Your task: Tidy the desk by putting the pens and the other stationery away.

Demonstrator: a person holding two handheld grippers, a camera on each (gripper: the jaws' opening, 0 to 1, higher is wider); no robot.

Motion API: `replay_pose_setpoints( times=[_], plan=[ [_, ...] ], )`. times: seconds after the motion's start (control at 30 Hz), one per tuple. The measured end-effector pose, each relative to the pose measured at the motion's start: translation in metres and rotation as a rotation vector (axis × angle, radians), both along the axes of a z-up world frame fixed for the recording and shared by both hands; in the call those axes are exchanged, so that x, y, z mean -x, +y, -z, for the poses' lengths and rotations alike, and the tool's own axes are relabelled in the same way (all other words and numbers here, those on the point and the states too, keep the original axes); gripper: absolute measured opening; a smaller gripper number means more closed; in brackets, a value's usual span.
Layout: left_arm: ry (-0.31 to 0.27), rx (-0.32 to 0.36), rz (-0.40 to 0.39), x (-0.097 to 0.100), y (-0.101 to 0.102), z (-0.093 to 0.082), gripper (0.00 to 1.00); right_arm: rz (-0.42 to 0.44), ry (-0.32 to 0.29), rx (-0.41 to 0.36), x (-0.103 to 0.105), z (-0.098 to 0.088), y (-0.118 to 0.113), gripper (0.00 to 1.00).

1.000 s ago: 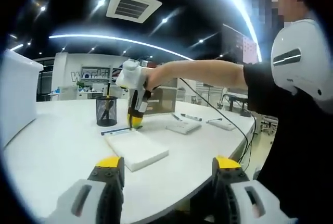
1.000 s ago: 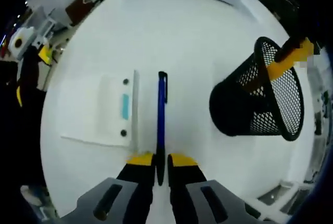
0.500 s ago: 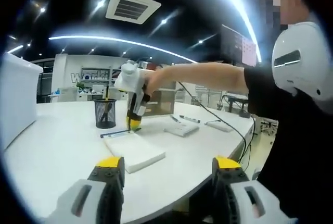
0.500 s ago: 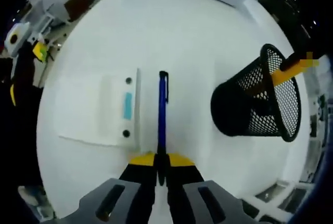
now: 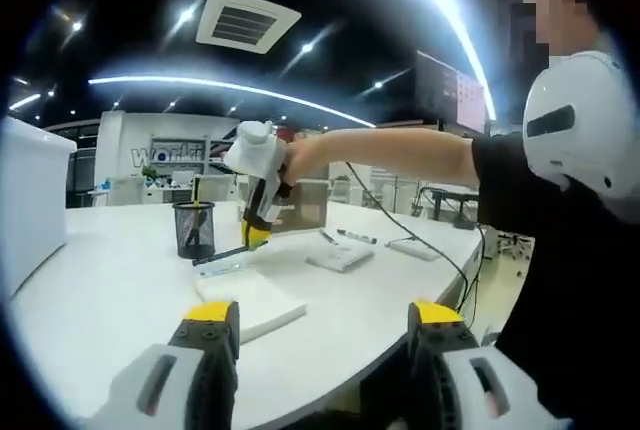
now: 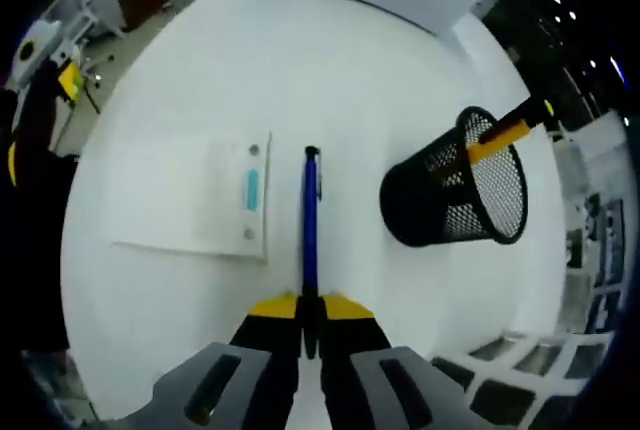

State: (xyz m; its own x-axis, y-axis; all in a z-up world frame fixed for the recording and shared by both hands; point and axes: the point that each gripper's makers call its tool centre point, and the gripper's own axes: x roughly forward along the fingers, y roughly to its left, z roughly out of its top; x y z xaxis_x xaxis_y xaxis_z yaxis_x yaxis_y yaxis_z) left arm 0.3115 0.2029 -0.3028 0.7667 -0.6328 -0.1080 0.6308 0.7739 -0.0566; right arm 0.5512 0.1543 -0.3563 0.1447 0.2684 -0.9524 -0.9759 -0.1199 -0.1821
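My right gripper (image 6: 309,312) is shut on a blue pen (image 6: 311,220), which points away from me above the white table (image 6: 190,90). To the pen's right stands a black mesh pen cup (image 6: 455,195) with a yellow pencil (image 6: 500,134) in it. Left of the pen lies a white notepad (image 6: 195,200). In the left gripper view my left gripper (image 5: 318,335) stands open over the table's near edge, well short of the notepad (image 5: 250,303). Farther off in that view the right gripper (image 5: 258,236) holds the pen (image 5: 220,255) lifted beside the pen cup (image 5: 194,229).
A second white pad (image 5: 338,256), a dark marker (image 5: 357,238) and another flat white item (image 5: 415,247) lie farther along the table. A tall white box (image 5: 30,210) stands at the left. A person's arm (image 5: 390,150) reaches across from the right.
The right gripper has lifted the blue pen off the table; the notepad and cup look smaller and farther below. The left gripper's camera has dropped back slightly.
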Motion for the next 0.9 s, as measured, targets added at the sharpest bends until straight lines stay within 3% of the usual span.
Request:
replay_pose_setpoints(
  times=[0.5, 0.9],
  plan=[
    [-0.019, 0.002, 0.032, -0.001, -0.014, -0.01, 0.68, 0.024, -0.068, -0.122, 0.009, -0.038, -0.03, 0.03],
    [-0.025, 0.035, 0.063, -0.008, -0.025, -0.019, 0.68, 0.076, -0.096, -0.306, 0.031, -0.069, -0.055, 0.03]
  ],
)
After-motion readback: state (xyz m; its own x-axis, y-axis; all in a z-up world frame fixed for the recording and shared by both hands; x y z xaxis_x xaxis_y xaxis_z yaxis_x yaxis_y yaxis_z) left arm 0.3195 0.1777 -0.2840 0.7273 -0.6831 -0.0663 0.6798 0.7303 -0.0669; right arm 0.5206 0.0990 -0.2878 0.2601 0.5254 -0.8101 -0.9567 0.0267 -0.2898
